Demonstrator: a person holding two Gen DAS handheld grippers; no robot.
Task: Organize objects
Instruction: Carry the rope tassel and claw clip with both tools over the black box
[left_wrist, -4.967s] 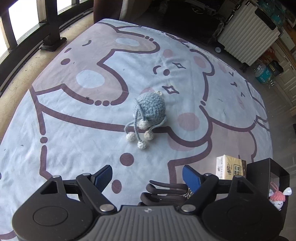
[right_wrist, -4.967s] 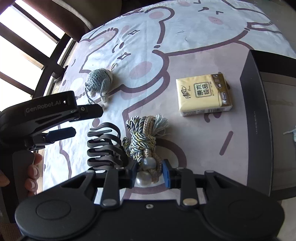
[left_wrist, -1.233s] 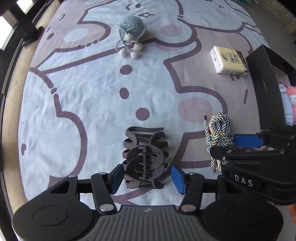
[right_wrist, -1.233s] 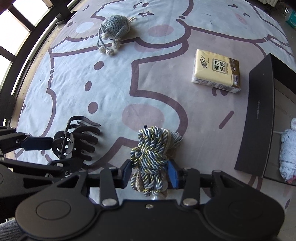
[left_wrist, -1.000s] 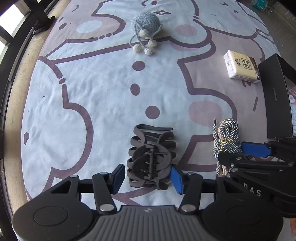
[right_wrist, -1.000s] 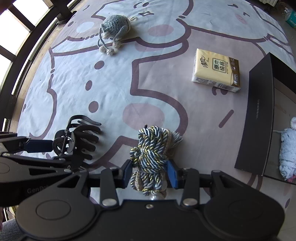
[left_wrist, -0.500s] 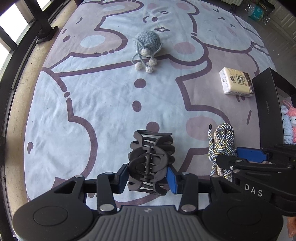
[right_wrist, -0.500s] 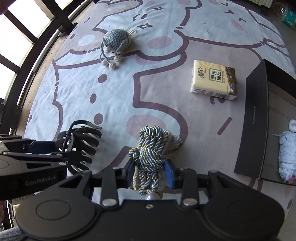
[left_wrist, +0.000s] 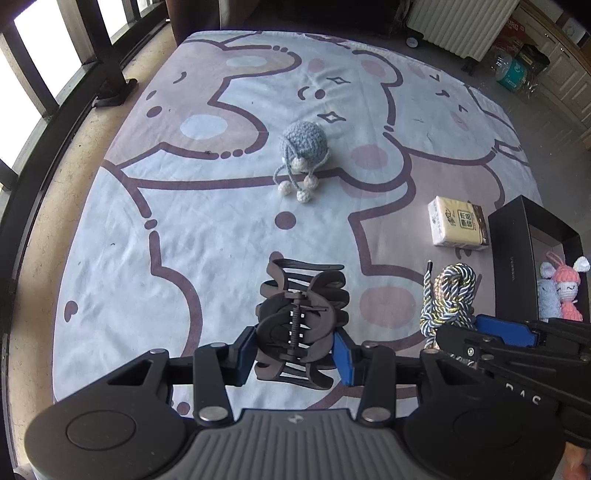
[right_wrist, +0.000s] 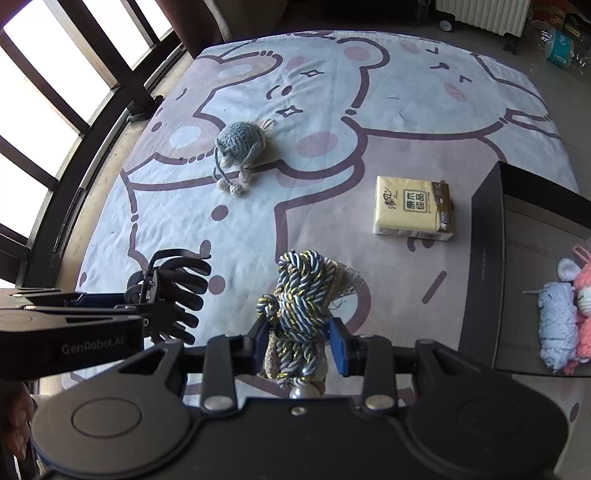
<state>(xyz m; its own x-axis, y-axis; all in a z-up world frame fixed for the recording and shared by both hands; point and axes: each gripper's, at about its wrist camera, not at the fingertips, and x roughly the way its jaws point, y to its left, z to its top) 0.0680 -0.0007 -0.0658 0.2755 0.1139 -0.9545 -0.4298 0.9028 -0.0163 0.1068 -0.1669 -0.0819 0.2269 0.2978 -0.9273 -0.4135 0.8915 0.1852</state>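
Note:
My left gripper is shut on a large black hair claw clip and holds it above the cartoon bear sheet. My right gripper is shut on a bundle of blue, white and gold twisted rope with a pearl end. The rope and the right gripper also show in the left wrist view at the right. The clip shows in the right wrist view at the left. A black open box at the right holds a pale blue knit toy and a pink one.
A grey-blue crocheted toy lies mid-sheet. A yellow tissue pack lies just left of the box. Window railing runs along the left. A white radiator and water bottles stand beyond the sheet's far edge.
Both grippers have closed on their objects and lifted them off the sheet. The views have risen and pulled back, so more of the sheet and the box inside shows.

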